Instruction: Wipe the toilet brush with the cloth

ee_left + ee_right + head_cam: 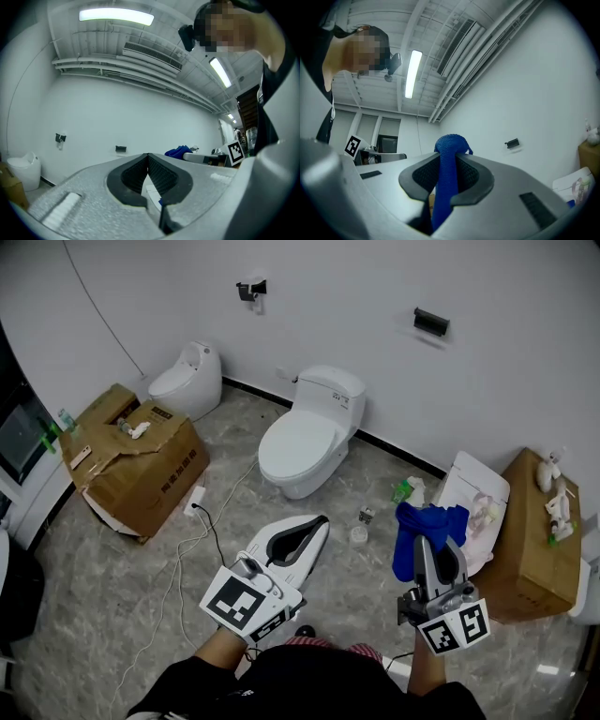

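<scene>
My right gripper (439,554) is shut on a blue cloth (427,526), which bunches up over its fingertips and hangs toward the floor. In the right gripper view the cloth (449,150) runs as a thick blue band between the pressed pads. My left gripper (322,521) is held at lower centre with its jaws shut and nothing between them. Its black pads (140,174) meet at the tip in the left gripper view, where the blue cloth (178,151) shows beyond them to the right. I cannot make out a toilet brush in any view.
A white toilet (305,437) stands ahead, with a smaller one (187,381) at the back left. Cardboard boxes sit at left (141,465) and right (534,540). A green spray bottle (406,489), a white lid (478,498) and floor cables (187,549) lie around.
</scene>
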Demonstrator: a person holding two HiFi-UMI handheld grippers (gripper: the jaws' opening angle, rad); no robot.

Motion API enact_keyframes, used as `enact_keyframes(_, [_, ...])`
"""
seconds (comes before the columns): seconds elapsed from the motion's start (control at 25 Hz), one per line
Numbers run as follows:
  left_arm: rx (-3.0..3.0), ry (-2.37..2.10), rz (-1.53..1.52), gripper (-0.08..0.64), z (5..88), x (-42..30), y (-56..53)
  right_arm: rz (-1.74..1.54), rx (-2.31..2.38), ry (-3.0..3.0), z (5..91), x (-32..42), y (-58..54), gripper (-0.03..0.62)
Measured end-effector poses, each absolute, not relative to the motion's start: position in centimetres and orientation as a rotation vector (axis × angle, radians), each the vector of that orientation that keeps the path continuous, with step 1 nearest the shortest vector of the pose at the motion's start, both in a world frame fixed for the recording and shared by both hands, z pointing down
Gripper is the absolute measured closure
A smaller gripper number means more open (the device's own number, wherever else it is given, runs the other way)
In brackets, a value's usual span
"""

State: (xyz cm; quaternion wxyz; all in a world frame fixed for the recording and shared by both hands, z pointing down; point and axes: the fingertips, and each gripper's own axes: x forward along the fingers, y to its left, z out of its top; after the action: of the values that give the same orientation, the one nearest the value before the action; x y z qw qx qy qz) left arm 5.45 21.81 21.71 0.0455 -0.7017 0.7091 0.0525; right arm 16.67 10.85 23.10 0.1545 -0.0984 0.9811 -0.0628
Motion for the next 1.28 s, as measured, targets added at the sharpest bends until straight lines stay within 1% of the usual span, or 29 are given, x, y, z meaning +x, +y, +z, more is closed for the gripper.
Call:
enact_keyframes(0.12, [-2.104,2.14,0.111,0.552,21.6,4.6,22.4,-0.177,-0.297,2.813,23.4,16.1,11.4,0.528])
enact_keyframes(0.4, [-2.159,2.104,0.14,0.552,22.2,4.0,21.4,-0.183,-0.331,2.82,23.6,15.5,10.6,0.528])
enact_keyframes(0.56, [-2.15,2.122,0.078,0.552,22.8,3.1,20.5,-0.195,-0.331,2.826,24.1,14.5,9.7,0.528])
enact_keyframes(0.92, [-2.185,2.064,0.06,0.552,22.2,1.3,16.0,-0.172,-0.294,2.8,22.9,11.4,5.6,0.528])
enact_keyframes(1.28, [-2.247,2.036,0.034,0.552,23.0,-0.5,10.8,-0.184,-0.328,2.802,23.4,9.7,0.8,0.528])
